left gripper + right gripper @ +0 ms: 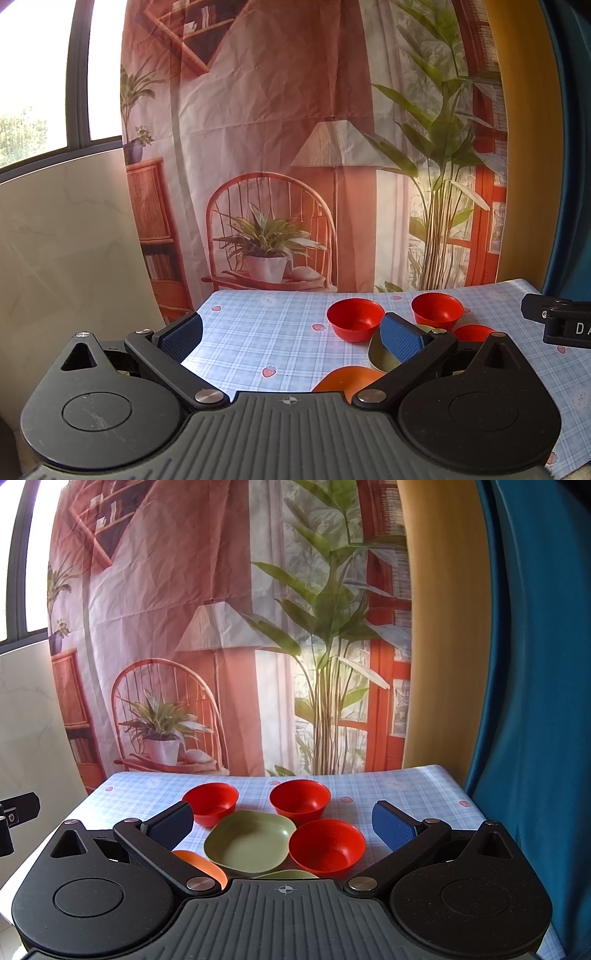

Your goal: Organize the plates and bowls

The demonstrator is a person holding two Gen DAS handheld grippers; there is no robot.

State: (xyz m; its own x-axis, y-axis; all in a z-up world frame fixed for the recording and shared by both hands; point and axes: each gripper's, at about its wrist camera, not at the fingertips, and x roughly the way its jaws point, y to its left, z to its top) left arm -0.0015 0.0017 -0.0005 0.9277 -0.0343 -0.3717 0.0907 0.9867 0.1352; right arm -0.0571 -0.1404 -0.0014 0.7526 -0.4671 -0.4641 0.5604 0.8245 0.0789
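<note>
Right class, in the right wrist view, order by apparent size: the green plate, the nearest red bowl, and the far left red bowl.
1. Green plate
2. Nearest red bowl
3. Far left red bowl

The two bowls may match; nearness to the camera could explain the difference.

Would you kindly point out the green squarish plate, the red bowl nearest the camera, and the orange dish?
Green squarish plate (245, 843): right wrist view, on its inner floor.
Red bowl nearest the camera (325, 845): right wrist view, on its inside wall.
Orange dish (201, 860): right wrist view, on its visible rim.
</note>
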